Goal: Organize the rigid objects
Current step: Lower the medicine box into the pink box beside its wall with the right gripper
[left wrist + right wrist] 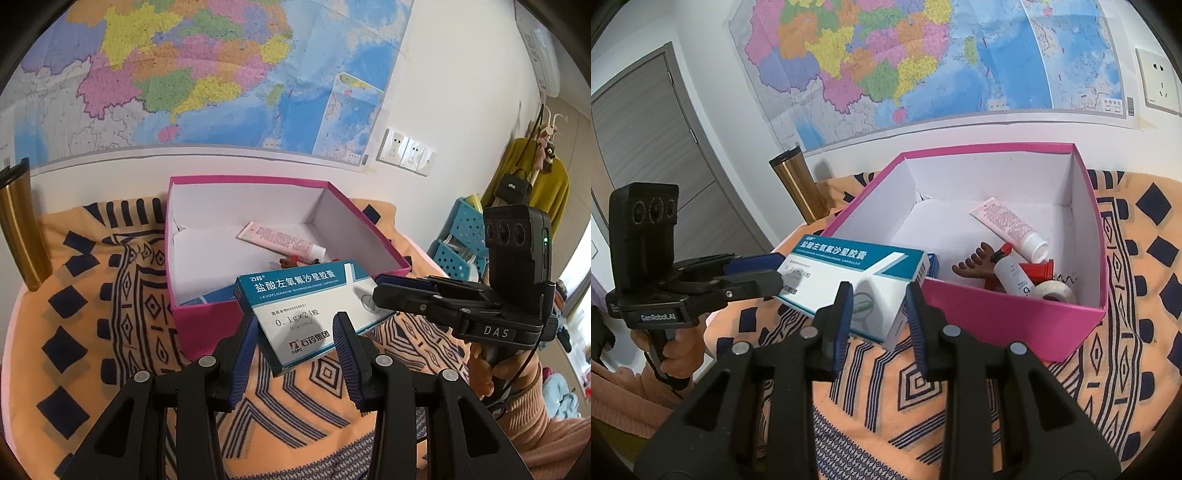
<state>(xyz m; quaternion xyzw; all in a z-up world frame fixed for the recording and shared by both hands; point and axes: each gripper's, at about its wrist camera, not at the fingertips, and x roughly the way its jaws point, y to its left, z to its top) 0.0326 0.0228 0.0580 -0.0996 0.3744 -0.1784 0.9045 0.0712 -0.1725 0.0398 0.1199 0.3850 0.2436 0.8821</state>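
A white and teal medicine box [306, 302] [849, 273] hangs just above the near left corner of an open pink box [207, 314] [997, 314]. My left gripper [297, 332] is shut on one end of it. My right gripper [881, 306] is shut on the other end, coming in from the side. Inside the pink box lie a pink tube [1008, 225], a brown antler-shaped piece [971, 266], a white bottle with a red cap [1012, 273] and a roll of tape [1056, 291].
The pink box sits on an orange cloth with dark patterns [110, 295]. A gold tumbler [798, 184] stands by the wall at the far left. Blue perforated baskets [461, 240] are at the right. A large map covers the wall behind.
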